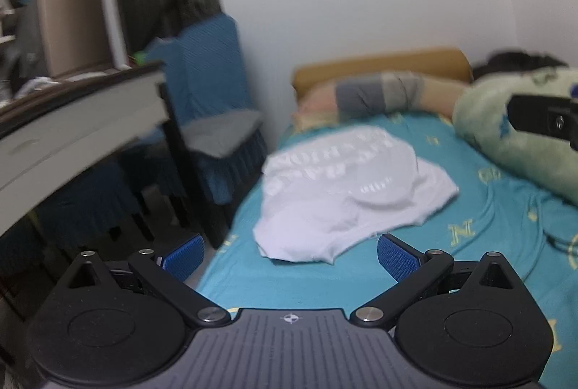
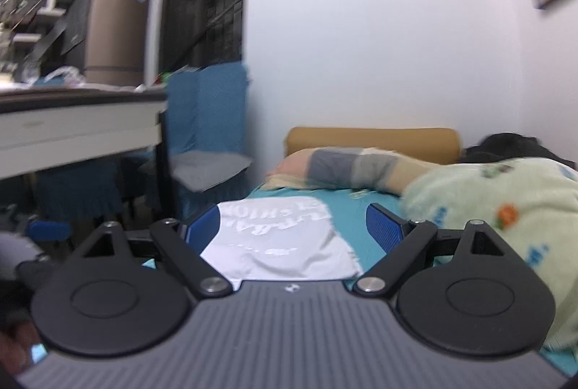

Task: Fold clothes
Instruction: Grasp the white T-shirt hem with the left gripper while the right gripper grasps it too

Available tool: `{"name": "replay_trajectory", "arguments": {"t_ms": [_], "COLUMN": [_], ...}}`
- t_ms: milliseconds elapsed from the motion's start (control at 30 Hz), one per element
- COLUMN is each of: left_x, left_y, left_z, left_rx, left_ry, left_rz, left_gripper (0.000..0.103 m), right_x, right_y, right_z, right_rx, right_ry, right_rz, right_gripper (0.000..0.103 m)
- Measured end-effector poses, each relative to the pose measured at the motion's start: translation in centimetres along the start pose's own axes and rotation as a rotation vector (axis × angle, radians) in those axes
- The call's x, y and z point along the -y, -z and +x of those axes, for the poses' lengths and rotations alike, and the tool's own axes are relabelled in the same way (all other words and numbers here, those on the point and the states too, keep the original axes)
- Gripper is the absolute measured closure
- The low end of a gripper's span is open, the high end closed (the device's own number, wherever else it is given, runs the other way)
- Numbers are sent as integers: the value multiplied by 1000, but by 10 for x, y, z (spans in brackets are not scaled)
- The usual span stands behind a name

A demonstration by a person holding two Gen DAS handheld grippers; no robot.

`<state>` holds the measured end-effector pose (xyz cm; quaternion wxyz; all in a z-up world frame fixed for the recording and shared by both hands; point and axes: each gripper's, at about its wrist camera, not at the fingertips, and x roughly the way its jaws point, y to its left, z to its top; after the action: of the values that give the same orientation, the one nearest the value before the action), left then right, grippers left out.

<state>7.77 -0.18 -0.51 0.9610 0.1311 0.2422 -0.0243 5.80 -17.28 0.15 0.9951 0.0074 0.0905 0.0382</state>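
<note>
A white garment (image 1: 346, 193) with faint white lettering lies loosely folded on the turquoise bed sheet (image 1: 487, 219), near the bed's left edge. My left gripper (image 1: 290, 253) is open and empty, held just short of the garment's near hem. In the right wrist view the same white garment (image 2: 278, 240) lies between and beyond the blue pads of my right gripper (image 2: 293, 226), which is open and empty above its near edge. Part of the right gripper's body (image 1: 545, 119) shows at the far right of the left wrist view.
A pale green patterned blanket (image 2: 505, 212) is heaped on the bed's right side. A pillow (image 1: 379, 96) and tan headboard (image 1: 383, 63) lie at the far end. A blue-covered chair (image 1: 213, 107) and a desk (image 1: 79, 121) stand left of the bed.
</note>
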Motion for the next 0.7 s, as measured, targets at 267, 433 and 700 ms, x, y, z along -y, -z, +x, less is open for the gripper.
{"name": "replay_trajectory", "arguments": {"t_ms": [267,433,700], "left_x": [8,29,44], "left_y": [14,35,40], "left_z": [121,184,227], "left_rx": [-165,-132,-38], "left_ry": [83,120,14], "left_rz": [99,225,269], "left_gripper": [10,16,64], "right_x": [27,20,28], "right_y": [54,109,118], "right_z": [138,202,258], "right_rx": [-307,-400,-433], "right_ry": [-26,-17,31], "right_rz": [20,-95,-107], "right_gripper": [15,28,32]}}
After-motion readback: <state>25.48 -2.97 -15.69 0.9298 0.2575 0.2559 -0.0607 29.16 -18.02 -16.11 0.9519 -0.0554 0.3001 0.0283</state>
